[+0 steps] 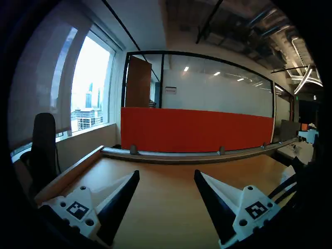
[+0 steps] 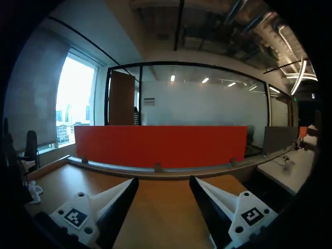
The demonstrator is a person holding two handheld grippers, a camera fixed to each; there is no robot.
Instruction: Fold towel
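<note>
**Left gripper view.** The left claw (image 1: 166,172) is spread wide, with nothing between its two fingers. Bare wood of the bench (image 1: 166,207) shows in the gap and runs to an orange partition (image 1: 195,130) across mid-frame. A window (image 1: 89,95) occupies the upper left and a dark chair (image 1: 43,145) stands at the left edge. At the right edge of the frame a pale shape lies beside dark cabling. It is cut off and too distorted to identify.

**Right gripper view.** The right claw (image 2: 164,179) is likewise spread wide and holds nothing. It points along the bench (image 2: 166,211) towards the same orange partition (image 2: 162,145). At the lower left of the frame, near the bench's left edge and well apart from the claw, lies a small crumpled white cloth, taken here to be the towel (image 2: 34,193). Its outline is partly cut off at the frame edge, so its full extent, corners and hems cannot be made out.

**Handling.** The towel is expected to be light, soft and limp. It will sag and bunch when lifted and has no stiffness to hold a fold line. Take hold at a corner or along a hem, one claw per corner, pinching a single layer. In its bunched state the corners are probably buried, so spread it flat before folding.
</note>
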